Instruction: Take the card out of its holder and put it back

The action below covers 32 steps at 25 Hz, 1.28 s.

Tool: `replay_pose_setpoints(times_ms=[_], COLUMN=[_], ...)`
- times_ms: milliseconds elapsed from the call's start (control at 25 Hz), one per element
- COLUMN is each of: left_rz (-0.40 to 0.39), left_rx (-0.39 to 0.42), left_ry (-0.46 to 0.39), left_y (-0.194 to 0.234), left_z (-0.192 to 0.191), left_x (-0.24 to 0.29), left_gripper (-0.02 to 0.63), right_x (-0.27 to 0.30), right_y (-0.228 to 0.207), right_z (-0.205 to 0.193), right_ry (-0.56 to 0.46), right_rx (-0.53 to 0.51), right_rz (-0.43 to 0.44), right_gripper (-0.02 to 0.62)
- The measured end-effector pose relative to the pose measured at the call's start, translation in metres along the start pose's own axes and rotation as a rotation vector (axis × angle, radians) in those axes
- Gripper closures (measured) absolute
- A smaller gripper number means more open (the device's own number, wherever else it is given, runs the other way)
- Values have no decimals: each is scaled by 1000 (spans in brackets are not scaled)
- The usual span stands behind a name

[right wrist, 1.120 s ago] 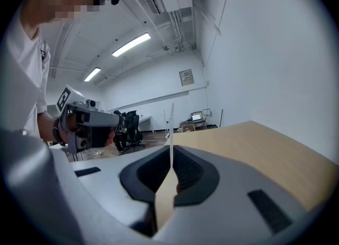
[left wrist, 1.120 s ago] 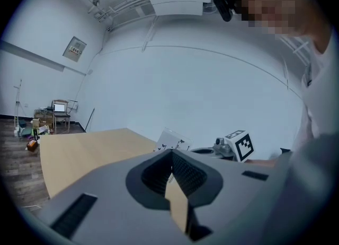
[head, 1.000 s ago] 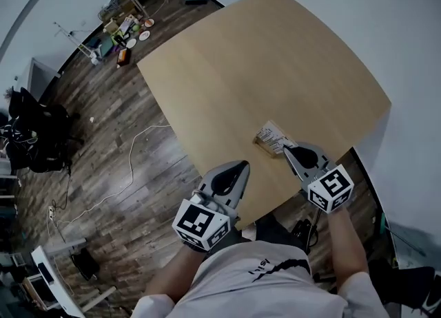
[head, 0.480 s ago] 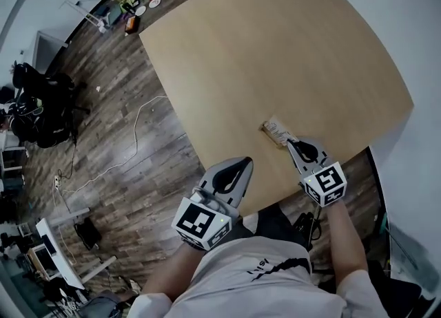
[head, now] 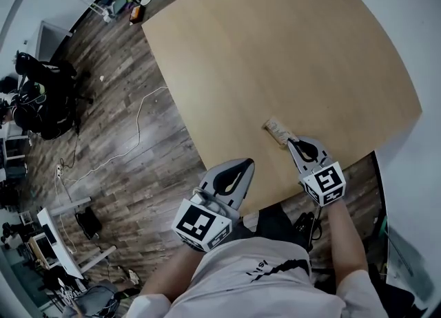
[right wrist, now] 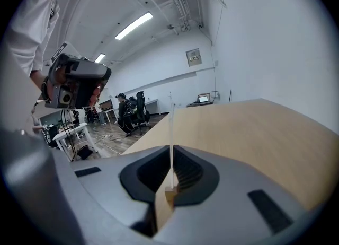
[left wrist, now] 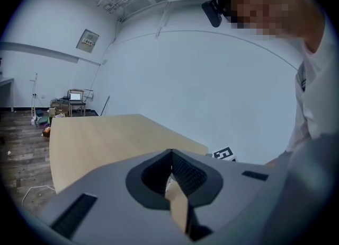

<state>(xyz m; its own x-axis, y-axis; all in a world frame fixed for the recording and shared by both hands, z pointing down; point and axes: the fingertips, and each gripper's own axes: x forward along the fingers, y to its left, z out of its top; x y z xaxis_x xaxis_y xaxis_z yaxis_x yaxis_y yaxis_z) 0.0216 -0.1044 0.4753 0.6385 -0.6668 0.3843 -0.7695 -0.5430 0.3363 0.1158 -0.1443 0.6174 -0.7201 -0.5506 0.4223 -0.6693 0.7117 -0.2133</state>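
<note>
Our right hand-held gripper (head: 292, 142) pinches the upright card (right wrist: 171, 124), its wooden holder (right wrist: 169, 193) just below the jaws on the desk (head: 275, 48). Our left hand-held gripper (head: 243, 165) hovers alongside, closed and empty.

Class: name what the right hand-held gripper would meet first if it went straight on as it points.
The card, standing edge-on in its holder, dead ahead; depth is unclear, so they may be touching.

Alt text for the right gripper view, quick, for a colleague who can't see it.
The right gripper has its jaws shut on a thin white card, seen edge-on, rising from a small wooden holder on the pale wooden table.
</note>
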Motion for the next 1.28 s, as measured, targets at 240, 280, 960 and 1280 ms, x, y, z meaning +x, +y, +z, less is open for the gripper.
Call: replay_pose_setpoints(times_ms=[240, 280, 960, 1280], left_rz=[9, 9, 2, -7], left_rx=[-4, -5, -12, -17], left_ry=[-1, -2, 2, 3], left_y=[5, 4, 11, 14], left_z=[-2, -2, -4, -8], left_x=[0, -1, 1, 4], left_gripper=[594, 594, 594, 594], right_x=[2, 1, 8, 9], right_y=[-3, -3, -1, -6], right_z=[-2, -2, -23, -30], right_ry=[-9, -11, 67, 82], right_rx=[23, 23, 75, 80], right_rz=[10, 12, -11, -30], right_gripper=[569, 569, 569, 554])
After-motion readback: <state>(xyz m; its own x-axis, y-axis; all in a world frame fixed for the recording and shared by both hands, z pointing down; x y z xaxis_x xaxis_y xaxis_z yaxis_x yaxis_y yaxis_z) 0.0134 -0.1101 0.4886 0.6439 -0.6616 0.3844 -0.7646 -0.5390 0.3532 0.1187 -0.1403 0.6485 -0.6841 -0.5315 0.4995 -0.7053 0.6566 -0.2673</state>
